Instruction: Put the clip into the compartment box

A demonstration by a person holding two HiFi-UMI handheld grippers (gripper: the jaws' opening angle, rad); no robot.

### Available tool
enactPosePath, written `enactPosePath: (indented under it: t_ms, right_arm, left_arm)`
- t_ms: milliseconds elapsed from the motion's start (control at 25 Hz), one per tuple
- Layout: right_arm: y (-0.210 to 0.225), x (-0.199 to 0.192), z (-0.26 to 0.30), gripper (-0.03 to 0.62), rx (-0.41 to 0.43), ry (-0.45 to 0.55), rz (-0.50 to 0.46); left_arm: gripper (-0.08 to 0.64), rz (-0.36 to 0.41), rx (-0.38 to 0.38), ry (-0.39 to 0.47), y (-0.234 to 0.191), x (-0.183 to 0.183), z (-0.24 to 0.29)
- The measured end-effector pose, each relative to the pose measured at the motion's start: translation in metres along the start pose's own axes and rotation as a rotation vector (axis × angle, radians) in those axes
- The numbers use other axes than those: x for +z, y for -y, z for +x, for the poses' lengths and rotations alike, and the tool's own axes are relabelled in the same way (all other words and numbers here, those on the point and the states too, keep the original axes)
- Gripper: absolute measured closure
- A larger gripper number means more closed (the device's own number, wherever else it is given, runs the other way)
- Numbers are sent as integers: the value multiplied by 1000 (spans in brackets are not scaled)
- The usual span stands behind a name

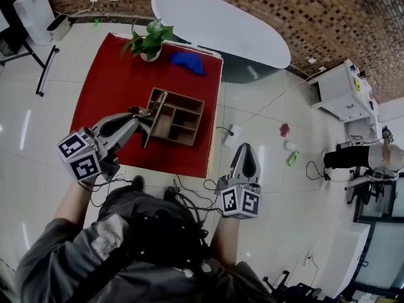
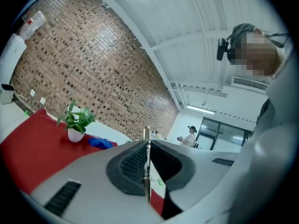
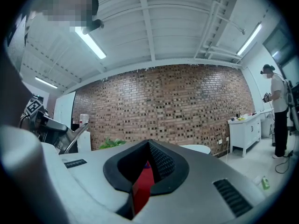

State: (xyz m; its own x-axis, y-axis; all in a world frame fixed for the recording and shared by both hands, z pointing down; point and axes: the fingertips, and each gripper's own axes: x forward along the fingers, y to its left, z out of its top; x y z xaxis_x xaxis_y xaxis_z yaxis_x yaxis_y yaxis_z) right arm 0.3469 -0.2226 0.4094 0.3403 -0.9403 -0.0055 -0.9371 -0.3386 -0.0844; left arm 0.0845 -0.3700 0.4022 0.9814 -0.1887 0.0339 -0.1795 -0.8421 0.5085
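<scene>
In the head view a wooden compartment box (image 1: pixel 187 109) lies on the red-covered table (image 1: pixel 107 93). My left gripper (image 1: pixel 142 115) is shut on a long metal clip (image 1: pixel 156 115), which hangs over the box's left edge. In the left gripper view the clip (image 2: pixel 147 157) shows edge-on as a thin strip pinched between the two pads. My right gripper (image 1: pixel 245 156) hovers off the table's right front corner and holds nothing. In its own view its jaws stand a little apart, with red cloth showing through the narrow gap (image 3: pixel 142 185).
At the table's far end stand a potted plant (image 1: pixel 149 41) and a blue cloth (image 1: pixel 188 62). A white oval table (image 1: pixel 221 24) lies beyond. Cables trail on the floor by the table's front edge. White furniture (image 1: pixel 344 93) and a person (image 1: pixel 360 158) are at the right.
</scene>
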Motion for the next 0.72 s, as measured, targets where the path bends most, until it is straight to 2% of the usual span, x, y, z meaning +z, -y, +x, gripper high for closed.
enactPosePath:
  t_ms: [240,520,720]
  right_arm:
    - [-1,0,-5,586,28,7,7]
    - [10,2,-9,586,40,4,10]
    - [8,4,-9,586,41,3,11]
  left_arm:
    - [526,60,-12,35,24,15,-8]
    - [526,55,11,34,30,9,-4]
    - [526,64,-2,27,35,11,-4]
